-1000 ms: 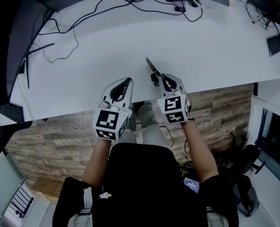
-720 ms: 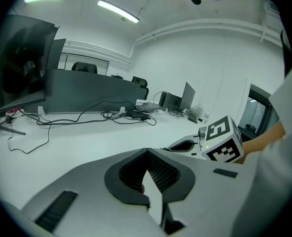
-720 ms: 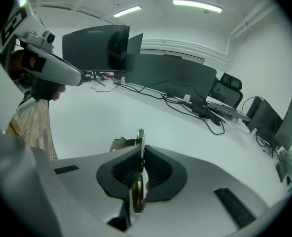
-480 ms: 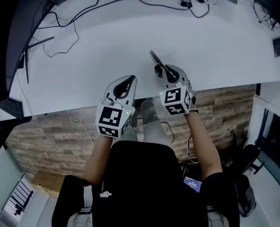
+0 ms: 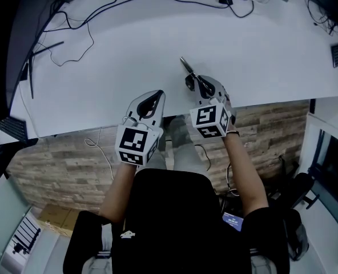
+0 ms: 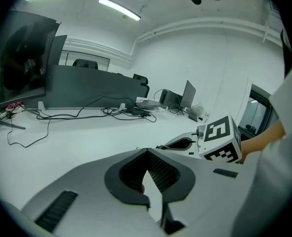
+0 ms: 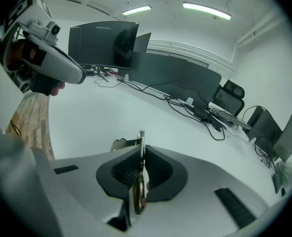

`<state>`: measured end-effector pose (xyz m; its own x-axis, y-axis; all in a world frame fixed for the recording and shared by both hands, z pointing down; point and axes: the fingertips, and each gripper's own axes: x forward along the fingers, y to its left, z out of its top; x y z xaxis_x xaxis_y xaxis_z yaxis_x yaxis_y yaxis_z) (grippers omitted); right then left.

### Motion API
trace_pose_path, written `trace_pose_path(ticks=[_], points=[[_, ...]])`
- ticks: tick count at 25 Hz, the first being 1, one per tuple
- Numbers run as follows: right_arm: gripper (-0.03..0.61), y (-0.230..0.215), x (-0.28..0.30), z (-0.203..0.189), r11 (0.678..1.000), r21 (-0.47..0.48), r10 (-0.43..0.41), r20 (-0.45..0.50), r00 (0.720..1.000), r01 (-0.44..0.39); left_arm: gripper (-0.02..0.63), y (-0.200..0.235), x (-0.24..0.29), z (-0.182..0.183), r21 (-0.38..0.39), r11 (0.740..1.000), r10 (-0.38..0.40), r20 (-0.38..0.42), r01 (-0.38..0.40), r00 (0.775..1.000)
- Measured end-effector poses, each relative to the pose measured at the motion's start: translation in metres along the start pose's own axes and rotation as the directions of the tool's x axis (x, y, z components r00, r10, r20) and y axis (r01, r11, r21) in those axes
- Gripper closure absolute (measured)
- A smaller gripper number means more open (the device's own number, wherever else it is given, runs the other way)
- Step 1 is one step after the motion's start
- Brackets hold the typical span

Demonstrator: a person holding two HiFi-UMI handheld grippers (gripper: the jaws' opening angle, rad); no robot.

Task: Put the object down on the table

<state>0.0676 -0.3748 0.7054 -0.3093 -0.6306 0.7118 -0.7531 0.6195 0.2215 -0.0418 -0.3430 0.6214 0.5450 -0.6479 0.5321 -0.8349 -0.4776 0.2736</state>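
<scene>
So on the left, the left gripper (image 5: 156,94) was parked right at the near edge of the table (image 5: 129,50) with its jaws pressed together and nothing between them. My guess is it was just staying out of the way, since this is a one-handed job. Moving right, the right gripper (image 5: 199,84) had its jaws clamped on the scissors (image 5: 187,72), gripping them near the pivot. The blades pointed away up-left over the white top, and one handle loop poked out at the side. Held edge-on and low like that, it looked set up to lay them flat on the table, though I couldn't tell if they were touching the surface. The scissors were still in the grip, not released, just inside the near edge and well apart from the cables (image 5: 91,37) further back. Compared with a second earlier, the right gripper and scissors had crept a bit further in over the table, with barely any change in the last half second. The left gripper had hardly budged.
</scene>
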Motion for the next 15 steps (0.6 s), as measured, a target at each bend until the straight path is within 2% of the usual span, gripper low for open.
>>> trace_pose_path(ticks=[15], points=[[0.551, 0.017, 0.001, 0.0, 0.999, -0.014, 0.033, 0.026, 0.999, -0.032, 0.601, 0.011, -0.001, -0.009, -0.006, 1.0, 0.031, -0.024, -0.031, 0.999]])
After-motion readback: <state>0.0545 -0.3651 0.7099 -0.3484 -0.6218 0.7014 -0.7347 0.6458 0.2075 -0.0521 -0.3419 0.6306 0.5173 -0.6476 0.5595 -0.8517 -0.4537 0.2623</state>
